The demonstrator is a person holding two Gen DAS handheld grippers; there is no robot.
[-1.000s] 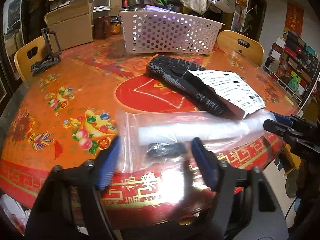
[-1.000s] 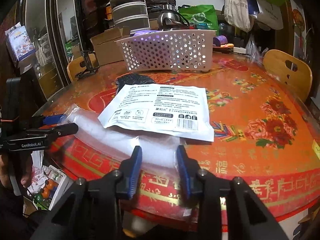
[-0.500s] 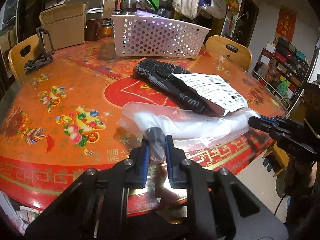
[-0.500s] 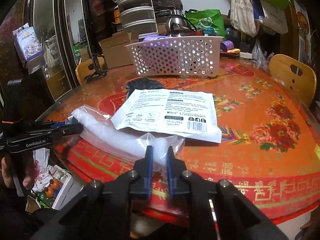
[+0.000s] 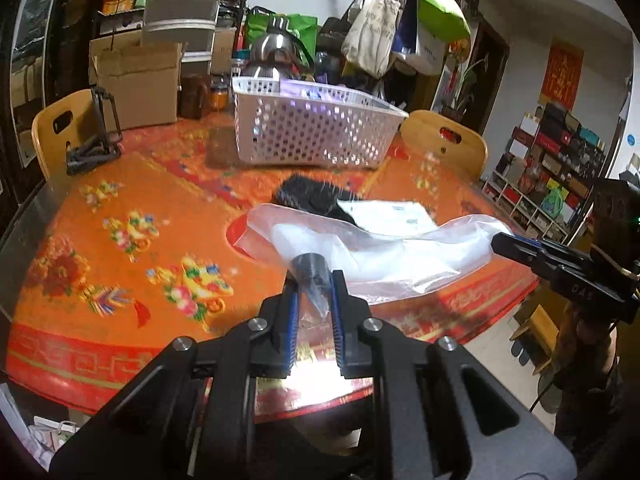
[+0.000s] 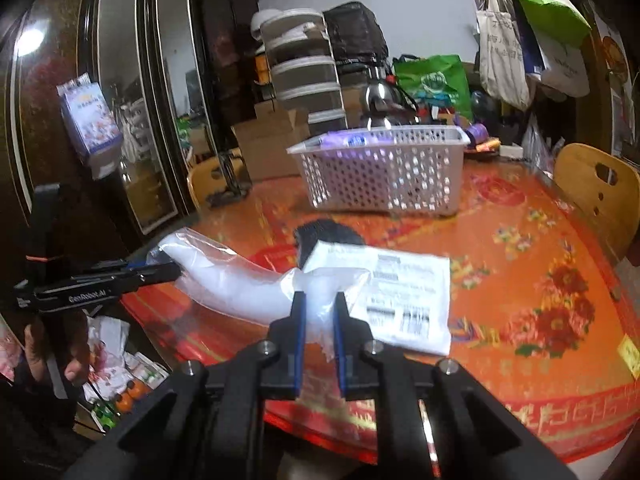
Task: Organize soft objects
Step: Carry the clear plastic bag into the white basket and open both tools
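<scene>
The round table point(image 5: 120, 184), under its red and orange festive cloth, runs out of view at its near edge behind both tools. Towards the far side stands a white perforated basket point(image 5: 312, 132); only a purplish package edge shows above its rim, the rest of its contents hidden. A clear plastic bag point(image 5: 384, 252) with a white soft roll inside is raised off the table between the two tools. Behind it lies a white printed packet point(image 6: 404, 296), its text too blurred to read, covering most of a black knitted item point(image 6: 328, 234), perhaps a glove.

The left claw point(image 5: 314, 300) is clamped on one end of the bag, pinching a dark lump inside that I cannot identify. The right claw point(image 6: 320, 320) is closed tight on the bag's other end, film bunched between its blue pads point(image 6: 300, 332).
</scene>
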